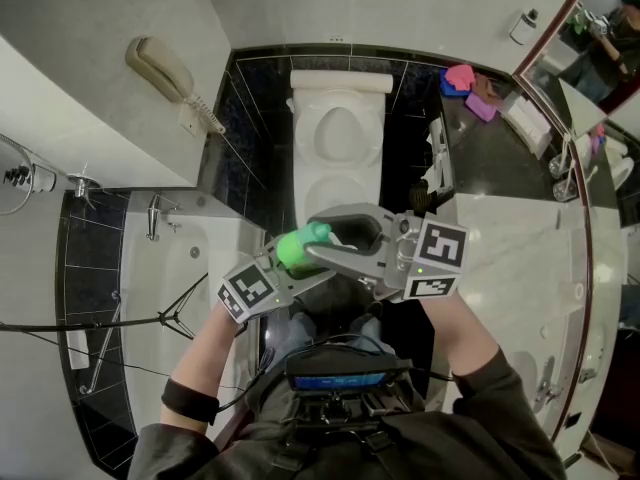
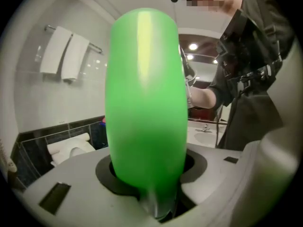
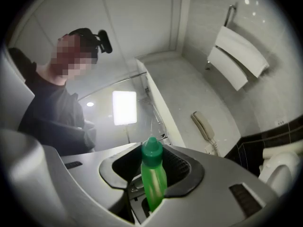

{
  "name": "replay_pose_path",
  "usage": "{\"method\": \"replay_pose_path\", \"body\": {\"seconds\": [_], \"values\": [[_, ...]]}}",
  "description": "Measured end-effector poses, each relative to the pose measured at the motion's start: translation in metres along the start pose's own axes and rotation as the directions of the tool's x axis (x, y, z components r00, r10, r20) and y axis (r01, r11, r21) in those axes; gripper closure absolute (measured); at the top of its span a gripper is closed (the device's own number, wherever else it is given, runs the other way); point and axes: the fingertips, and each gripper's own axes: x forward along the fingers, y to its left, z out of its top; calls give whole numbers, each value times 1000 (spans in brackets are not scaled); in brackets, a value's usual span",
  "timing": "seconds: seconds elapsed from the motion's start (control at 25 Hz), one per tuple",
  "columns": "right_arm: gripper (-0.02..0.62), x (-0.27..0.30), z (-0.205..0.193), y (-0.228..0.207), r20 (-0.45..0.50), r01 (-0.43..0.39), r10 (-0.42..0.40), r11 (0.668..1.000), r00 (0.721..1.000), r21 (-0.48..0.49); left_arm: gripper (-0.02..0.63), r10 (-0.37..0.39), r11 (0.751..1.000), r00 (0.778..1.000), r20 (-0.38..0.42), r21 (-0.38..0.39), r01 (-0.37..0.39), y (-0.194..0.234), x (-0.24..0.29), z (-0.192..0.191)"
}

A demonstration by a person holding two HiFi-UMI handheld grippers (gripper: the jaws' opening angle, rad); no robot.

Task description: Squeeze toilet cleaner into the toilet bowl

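A green toilet cleaner bottle (image 1: 297, 250) is held between both grippers in front of my chest, above the floor before the white toilet (image 1: 338, 138), whose lid stands up. My left gripper (image 1: 283, 268) is shut on the bottle's wide body (image 2: 147, 103), which fills the left gripper view between the jaws (image 2: 150, 183). My right gripper (image 1: 345, 243) comes from the right and is shut on the upper part of the bottle (image 3: 153, 181), just under its darker green cap (image 3: 152, 151), which is on. The bottle's tip points away from the right gripper's camera.
A wall phone (image 1: 165, 68) hangs at the left above a bathtub (image 1: 190, 288). A pale vanity counter (image 1: 510, 258) runs along the right. Pink and purple items (image 1: 465, 78) lie on the dark ledge beside the toilet. Towels (image 2: 64, 53) hang on a rail.
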Motion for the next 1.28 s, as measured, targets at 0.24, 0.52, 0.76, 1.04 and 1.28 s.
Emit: {"method": "replay_pose_path", "body": {"seconds": [0.24,0.52,0.76,1.04,1.28], "values": [[448,-3,2,37,-92,-181,161,944,983,-274,405,-179,982,984,-11,59,179,-27,-6,5],[449,-9,-8,50,-236,-305,227,871,945,-386,408,-248,964,968,-29,93,250,-42,-8,4],[429,-8,-6,36,-180,-194,147,941,973,-279,407,-128,989,992,-1,77,127,-29,-6,4],[361,-6,7,-9,104,64,-69,996,992,55,407,282,957,958,42,56,-284,24,-7,8],[360,-4,11,-27,137,176,-228,933,964,314,407,582,812,812,48,27,-583,66,-14,10]]}}
